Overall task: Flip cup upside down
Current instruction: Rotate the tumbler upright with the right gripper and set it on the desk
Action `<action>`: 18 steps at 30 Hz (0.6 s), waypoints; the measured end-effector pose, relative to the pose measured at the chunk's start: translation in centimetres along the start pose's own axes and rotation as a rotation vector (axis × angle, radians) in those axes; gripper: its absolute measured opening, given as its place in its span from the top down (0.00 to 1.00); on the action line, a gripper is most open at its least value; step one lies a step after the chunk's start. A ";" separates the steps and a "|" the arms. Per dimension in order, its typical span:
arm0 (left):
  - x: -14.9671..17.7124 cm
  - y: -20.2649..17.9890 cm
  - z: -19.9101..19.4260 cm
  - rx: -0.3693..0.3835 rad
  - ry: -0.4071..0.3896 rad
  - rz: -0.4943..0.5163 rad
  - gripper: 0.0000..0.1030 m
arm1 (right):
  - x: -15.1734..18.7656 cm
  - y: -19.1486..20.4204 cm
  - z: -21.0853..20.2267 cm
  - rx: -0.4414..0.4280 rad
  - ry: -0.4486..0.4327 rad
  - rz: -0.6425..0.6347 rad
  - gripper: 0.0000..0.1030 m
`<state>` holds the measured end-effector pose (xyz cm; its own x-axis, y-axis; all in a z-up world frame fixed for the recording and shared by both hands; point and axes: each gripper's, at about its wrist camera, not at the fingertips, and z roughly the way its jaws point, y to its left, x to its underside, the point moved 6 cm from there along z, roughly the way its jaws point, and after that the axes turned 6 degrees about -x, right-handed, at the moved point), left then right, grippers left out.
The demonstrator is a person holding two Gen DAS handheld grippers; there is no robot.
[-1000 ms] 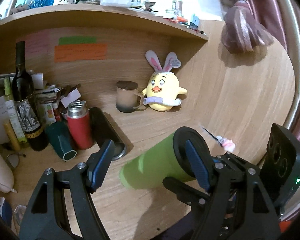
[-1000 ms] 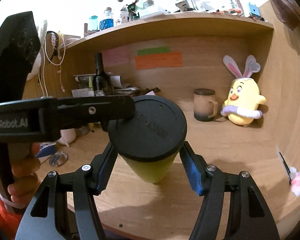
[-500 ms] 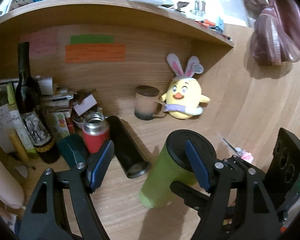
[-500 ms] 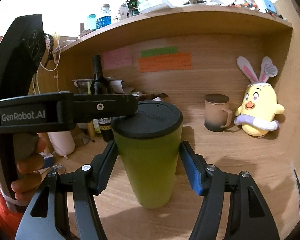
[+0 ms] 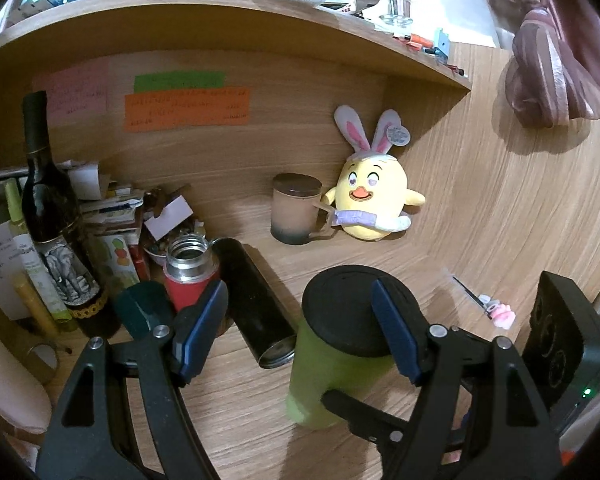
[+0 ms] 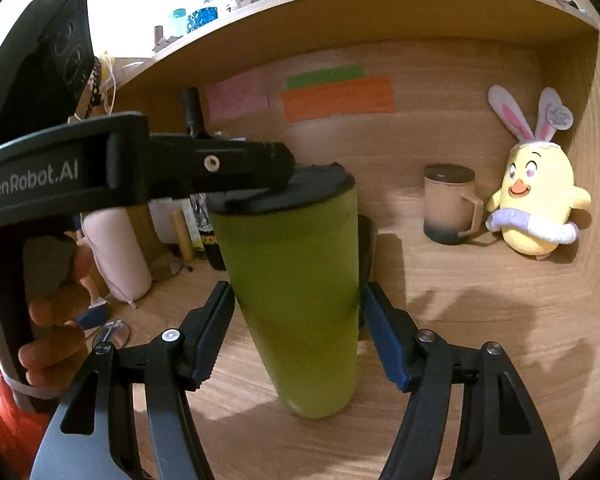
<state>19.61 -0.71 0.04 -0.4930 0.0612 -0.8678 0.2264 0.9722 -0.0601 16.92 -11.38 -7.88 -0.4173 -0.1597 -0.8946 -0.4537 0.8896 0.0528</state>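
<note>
Green cup (image 6: 296, 296) upright between right claw (image 6: 296, 336) fingers, lid up.

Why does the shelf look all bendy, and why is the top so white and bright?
In both wrist views the fisheye lens curves the straight wooden shelf into an arch. In the right wrist view the area above the shelf is washed out by glare, and the green cup looks soft because it sits so close. In the left wrist view the cup casts a shadow onto the desk.

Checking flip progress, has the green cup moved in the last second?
Yes. The green cup went from tipped over, lid toward the right wrist camera, to upright, against the unmoved mug.
</note>
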 end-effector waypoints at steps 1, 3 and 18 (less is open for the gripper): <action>0.1 0.0 -0.4 0.001 -0.005 -0.005 0.28 | 0.1 0.0 -0.3 0.001 -0.001 0.000 0.38; 0.5 0.2 -1.7 0.004 -0.033 -0.021 0.28 | 0.2 -0.1 -1.0 0.006 -0.004 0.001 0.37; 5.3 -0.7 -9.2 -0.174 -0.171 0.009 0.16 | -0.8 0.2 -8.7 0.129 -0.114 -0.017 0.10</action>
<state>9.09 1.07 0.03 -0.3387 0.0455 -0.9398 0.0750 0.9970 0.0212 10.33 -14.84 -3.30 -0.3148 -0.1320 -0.9399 -0.3517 0.9360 -0.0136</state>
